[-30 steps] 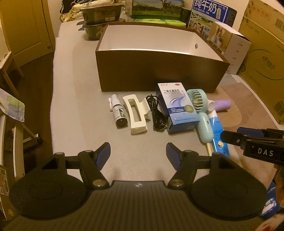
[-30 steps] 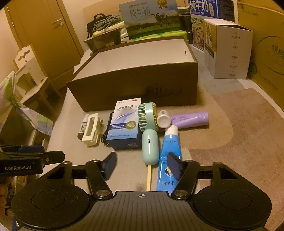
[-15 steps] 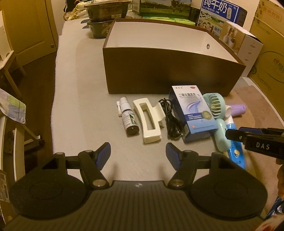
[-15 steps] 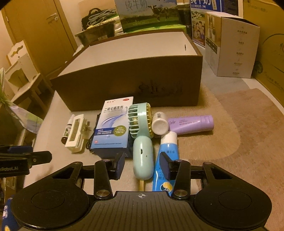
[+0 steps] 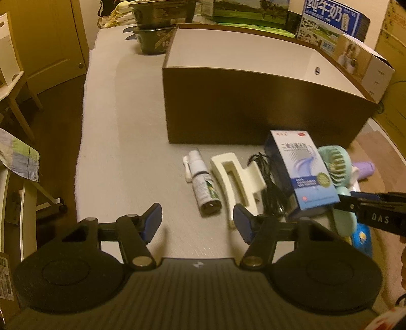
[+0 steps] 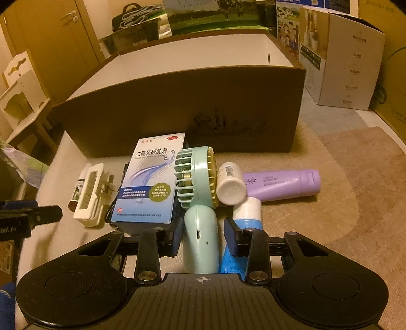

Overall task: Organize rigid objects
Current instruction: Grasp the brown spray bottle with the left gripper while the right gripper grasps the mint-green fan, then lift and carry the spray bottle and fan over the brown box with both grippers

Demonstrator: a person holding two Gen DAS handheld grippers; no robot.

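A row of objects lies before a large brown open box: a small spray bottle, a cream clip, a black cable, a blue medicine box, a mint handheld fan, a white bottle, a purple tube and a blue tube. My right gripper is open, its jaws on either side of the fan's handle with small gaps. My left gripper is open and empty, just short of the spray bottle.
Cardboard cartons and milk boxes stand behind and right of the brown box. Dark trays are stacked at the far end of the grey mat. A wooden chair stands at left.
Both grippers have moved forward toward the row. The right gripper has narrowed and now straddles the fan's handle. The left gripper stays wide open.
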